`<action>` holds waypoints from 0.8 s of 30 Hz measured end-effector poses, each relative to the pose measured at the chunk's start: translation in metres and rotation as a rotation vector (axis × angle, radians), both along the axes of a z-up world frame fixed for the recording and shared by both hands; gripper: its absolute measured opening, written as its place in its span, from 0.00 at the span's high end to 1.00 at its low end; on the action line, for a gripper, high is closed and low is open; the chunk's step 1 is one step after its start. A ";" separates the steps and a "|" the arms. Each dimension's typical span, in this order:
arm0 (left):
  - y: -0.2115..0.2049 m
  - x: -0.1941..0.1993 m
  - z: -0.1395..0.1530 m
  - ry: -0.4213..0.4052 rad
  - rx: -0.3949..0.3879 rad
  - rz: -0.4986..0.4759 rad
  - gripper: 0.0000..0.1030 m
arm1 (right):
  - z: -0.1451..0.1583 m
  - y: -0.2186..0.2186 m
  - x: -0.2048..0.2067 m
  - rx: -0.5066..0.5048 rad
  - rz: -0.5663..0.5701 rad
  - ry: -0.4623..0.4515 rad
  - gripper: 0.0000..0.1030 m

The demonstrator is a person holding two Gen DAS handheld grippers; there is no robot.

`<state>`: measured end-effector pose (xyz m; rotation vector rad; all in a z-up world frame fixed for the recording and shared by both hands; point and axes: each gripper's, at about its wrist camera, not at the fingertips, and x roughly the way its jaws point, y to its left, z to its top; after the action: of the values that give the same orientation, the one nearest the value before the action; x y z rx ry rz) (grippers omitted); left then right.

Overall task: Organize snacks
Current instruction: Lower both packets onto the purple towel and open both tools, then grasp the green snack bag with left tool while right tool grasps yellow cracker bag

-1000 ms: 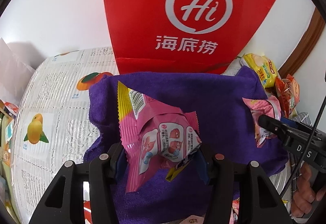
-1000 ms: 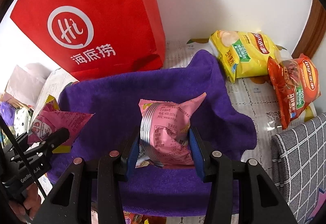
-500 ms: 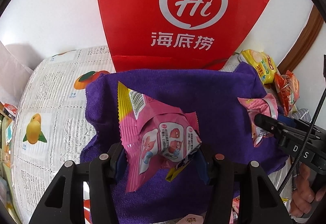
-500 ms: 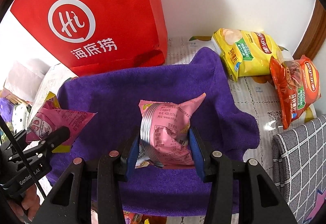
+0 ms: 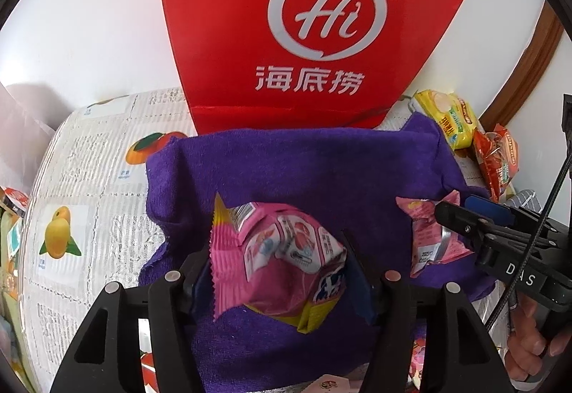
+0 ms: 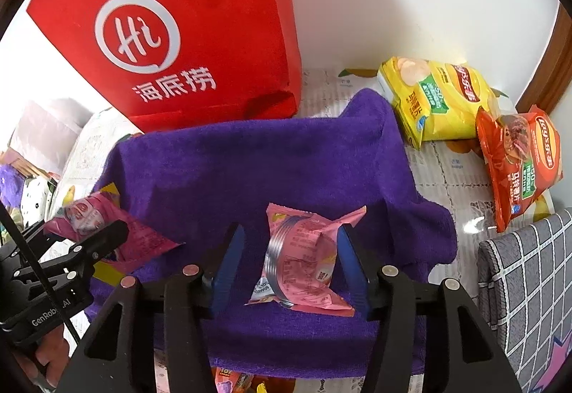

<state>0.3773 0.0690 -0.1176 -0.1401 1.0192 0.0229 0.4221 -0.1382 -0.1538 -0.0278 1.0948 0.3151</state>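
On the purple towel point(image 5: 293, 171), which covers the middle of the surface point(image 5: 89, 178) with its fruit-print cloth, two pink snack packs are being set down side by side. At the left, the left tongs point(image 5: 277, 268) have just been opening; the dark pink pack point(image 5: 279, 257) is between the blue pads and has slumped onto the towel, and it seems still lightly touched at both sides, so I cannot tell if the grip is fully free. In the middle stands the red paper bag point(image 6: 186, 35) against the wall, touching the far edge of the towel. To the right of centre, the right tongs point(image 6: 287, 264) have also just been opening, and a clear gap shows beside the left pad, so the pale pink pack point(image 6: 300, 264) rests on the towel by its own weight, leaning a little to the right pad. Further right, a yellow chip bag point(image 6: 432, 96) and an orange chip bag point(image 6: 518, 160) lie on the surface near the wall, apart from the towel.

The step in hand is, I judge, the release. To do it well, both tongs should open wider until no pad touches a wrapper, and then draw back straight along their own line, without sideways drift, because such light packs tip or slide easily on soft cloth.
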 end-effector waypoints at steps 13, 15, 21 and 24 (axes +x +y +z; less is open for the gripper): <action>-0.003 -0.018 0.032 -0.065 0.067 0.008 0.41 | 0.051 0.013 -0.035 -0.029 0.047 -0.186 0.47; -0.005 -0.024 0.040 -0.076 0.072 0.004 0.41 | 0.060 0.012 -0.043 -0.023 0.036 -0.199 0.47; -0.002 -0.054 0.045 -0.069 -0.001 0.004 0.39 | 0.073 -0.003 -0.076 -0.006 0.018 -0.191 0.47; 0.001 -0.074 0.044 -0.059 -0.010 0.019 0.39 | 0.073 -0.018 -0.099 0.021 0.004 -0.170 0.47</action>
<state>0.3034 0.0700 -0.0731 -0.1586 0.9591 0.0313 0.3236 -0.1558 -0.0804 -0.0377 0.9225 0.3218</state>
